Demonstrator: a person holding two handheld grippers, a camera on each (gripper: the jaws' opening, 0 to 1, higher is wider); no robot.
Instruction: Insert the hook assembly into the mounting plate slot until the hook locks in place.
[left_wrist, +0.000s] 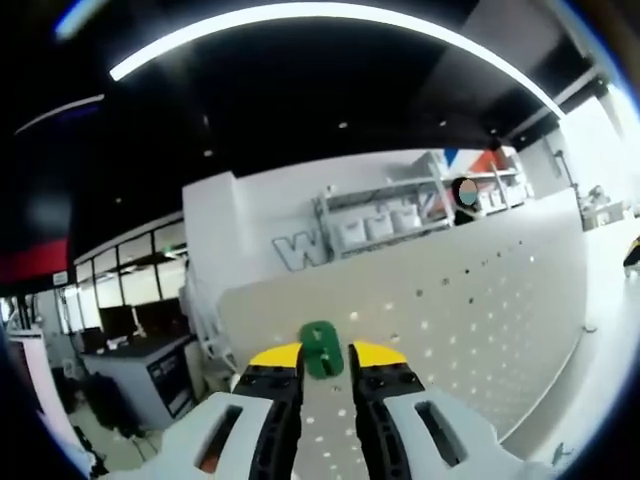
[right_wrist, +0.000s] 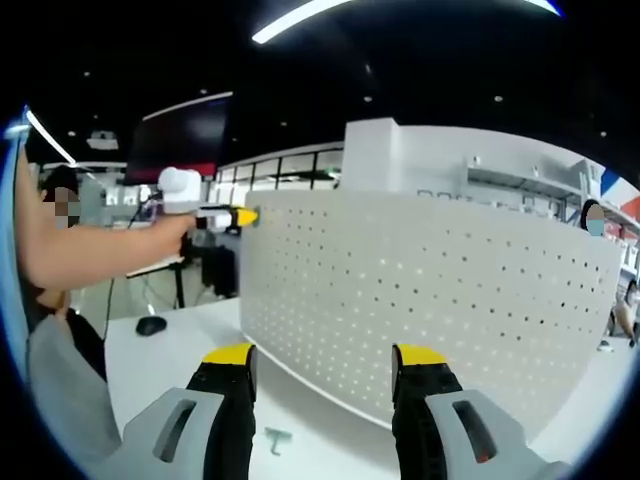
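A white perforated mounting plate (left_wrist: 480, 290) stands upright on the table. My left gripper (left_wrist: 325, 354) is shut on a small green hook assembly (left_wrist: 322, 348), held against the plate's top edge near its left end. In the right gripper view the plate (right_wrist: 430, 290) spans the middle, and the left gripper (right_wrist: 232, 216), held by a person's arm (right_wrist: 90, 250), touches its upper left corner. My right gripper (right_wrist: 325, 362) is open in front of the plate's lower edge, with nothing between its jaws.
A small teal hook (right_wrist: 275, 437) lies on the white table (right_wrist: 170, 350) between the right jaws. A dark mouse (right_wrist: 150, 325) sits further left. Desks with monitors (left_wrist: 120, 325) and shelving (left_wrist: 400, 215) stand behind the plate.
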